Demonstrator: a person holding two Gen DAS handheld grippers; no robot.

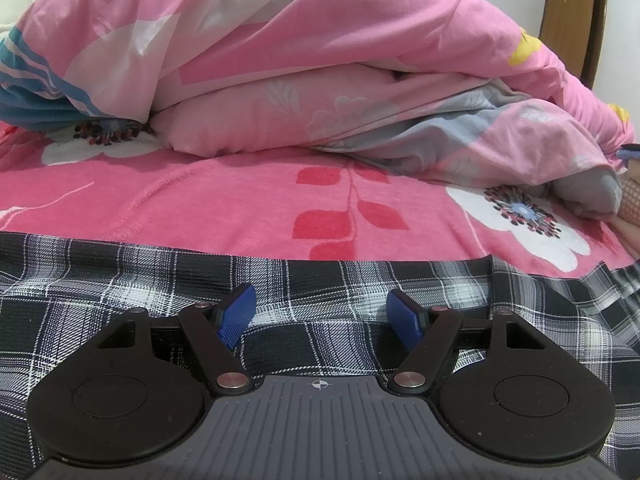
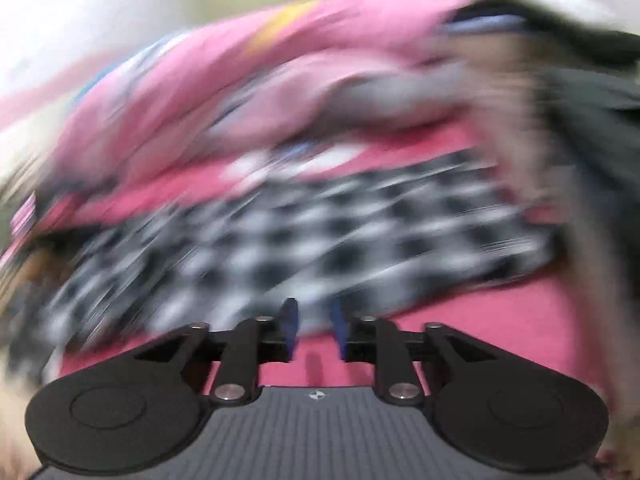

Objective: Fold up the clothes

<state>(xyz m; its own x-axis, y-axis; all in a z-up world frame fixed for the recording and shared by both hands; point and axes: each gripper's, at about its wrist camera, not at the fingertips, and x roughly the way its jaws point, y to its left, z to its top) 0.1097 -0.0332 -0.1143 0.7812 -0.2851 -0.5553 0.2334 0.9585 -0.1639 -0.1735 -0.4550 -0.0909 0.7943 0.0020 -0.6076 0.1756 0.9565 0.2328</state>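
Note:
A black-and-white plaid garment (image 1: 120, 280) lies flat on the bed and fills the lower part of the left wrist view. My left gripper (image 1: 320, 304) hovers just over it, open, with only cloth showing beneath the gap between its blue pads. The right wrist view is heavily blurred. There the same plaid garment (image 2: 300, 232) spreads across the middle. My right gripper (image 2: 314, 324) is at its near edge, over pink sheet. Its pads stand a small gap apart with nothing between them.
The pink floral bed sheet (image 1: 240, 200) lies under the garment. A heaped pink duvet (image 1: 320, 60) rises behind it across the whole back. A wooden door (image 1: 572, 16) stands at the far right. A blurred arm in a dark sleeve (image 2: 580, 128) is on the right.

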